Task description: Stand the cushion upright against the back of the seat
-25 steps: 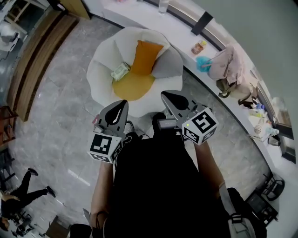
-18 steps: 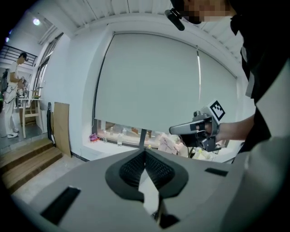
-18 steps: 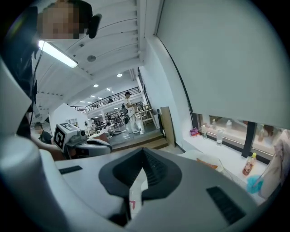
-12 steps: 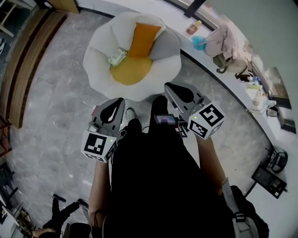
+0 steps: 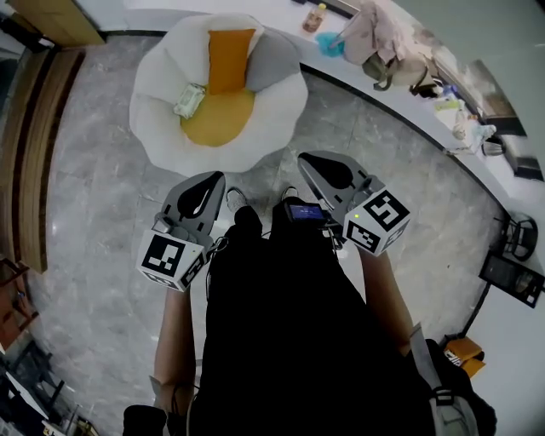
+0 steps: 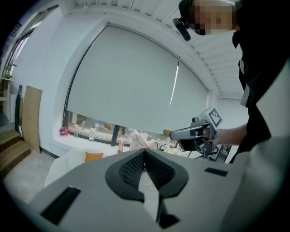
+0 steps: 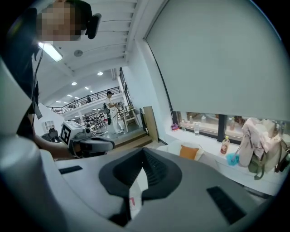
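Note:
An orange cushion (image 5: 230, 55) stands upright against the back of a white petal-shaped chair (image 5: 157, 60), above its yellow seat pad (image 5: 217, 119). A pale green packet (image 5: 189, 100) lies on the seat's left side. My left gripper (image 5: 215, 179) and right gripper (image 5: 308, 160) hover over the floor short of the chair, both shut and empty. The cushion (image 6: 94, 157) shows small and distant beyond my shut left gripper (image 6: 145, 152). It also shows in the right gripper view as a cushion (image 7: 189, 152) far past my shut right gripper (image 7: 144, 152).
A curved window ledge (image 5: 409, 111) behind the chair carries a bottle (image 5: 316, 15), a blue item (image 5: 330, 44) and bags (image 5: 375, 38). Wooden steps (image 5: 34, 153) run along the left. A black stool (image 5: 511, 272) stands at the right. Grey marble floor lies around the chair.
The chair has slid up and left in the head view and now lies farther from both grippers. Both grippers stay shut and empty; the cushion has not moved on the chair.

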A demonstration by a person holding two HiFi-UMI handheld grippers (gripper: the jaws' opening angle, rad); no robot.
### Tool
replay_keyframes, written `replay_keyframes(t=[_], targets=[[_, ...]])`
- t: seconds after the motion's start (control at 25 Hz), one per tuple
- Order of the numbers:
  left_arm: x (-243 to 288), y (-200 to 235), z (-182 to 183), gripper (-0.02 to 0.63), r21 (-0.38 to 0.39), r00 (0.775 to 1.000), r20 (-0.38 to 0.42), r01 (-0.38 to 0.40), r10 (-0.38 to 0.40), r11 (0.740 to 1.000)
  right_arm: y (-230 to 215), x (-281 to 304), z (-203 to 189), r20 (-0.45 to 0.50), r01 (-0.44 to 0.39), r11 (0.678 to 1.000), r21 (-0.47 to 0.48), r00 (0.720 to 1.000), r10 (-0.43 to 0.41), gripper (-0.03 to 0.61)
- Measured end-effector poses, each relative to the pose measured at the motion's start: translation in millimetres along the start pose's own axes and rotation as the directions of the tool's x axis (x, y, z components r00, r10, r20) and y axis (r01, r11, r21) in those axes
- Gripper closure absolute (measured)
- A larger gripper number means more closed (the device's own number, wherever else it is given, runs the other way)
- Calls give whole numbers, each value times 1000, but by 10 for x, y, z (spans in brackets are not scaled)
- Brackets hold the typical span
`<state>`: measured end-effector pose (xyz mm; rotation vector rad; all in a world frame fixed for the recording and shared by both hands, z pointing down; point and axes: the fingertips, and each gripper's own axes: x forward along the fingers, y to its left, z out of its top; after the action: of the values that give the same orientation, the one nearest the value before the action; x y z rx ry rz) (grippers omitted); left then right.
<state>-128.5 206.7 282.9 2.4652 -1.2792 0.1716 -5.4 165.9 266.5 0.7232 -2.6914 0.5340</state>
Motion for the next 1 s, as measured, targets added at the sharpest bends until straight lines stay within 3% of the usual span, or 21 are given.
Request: replay_keyframes(t=[0.44,0.6,0.88,1.0], targets=[[154,-888,129,600,-8,999,27,24,-24,1000,160,-649,163,84,-70,994,-87,993,77,563],[241,-1219,117,600,-10,1000,24,20,-20,1000,142,-991,87,103,-104,989,-101,988,114,563],[425,-1741,87,600,-78,999,36,12,-10,997,72,-1487,-137,128,-204,975,-84,969,213,563],[452,-1913,78,600,-59,1000,30,3,-1,998,98,-1584,-230,118,-236,967,-100,962,247,563]])
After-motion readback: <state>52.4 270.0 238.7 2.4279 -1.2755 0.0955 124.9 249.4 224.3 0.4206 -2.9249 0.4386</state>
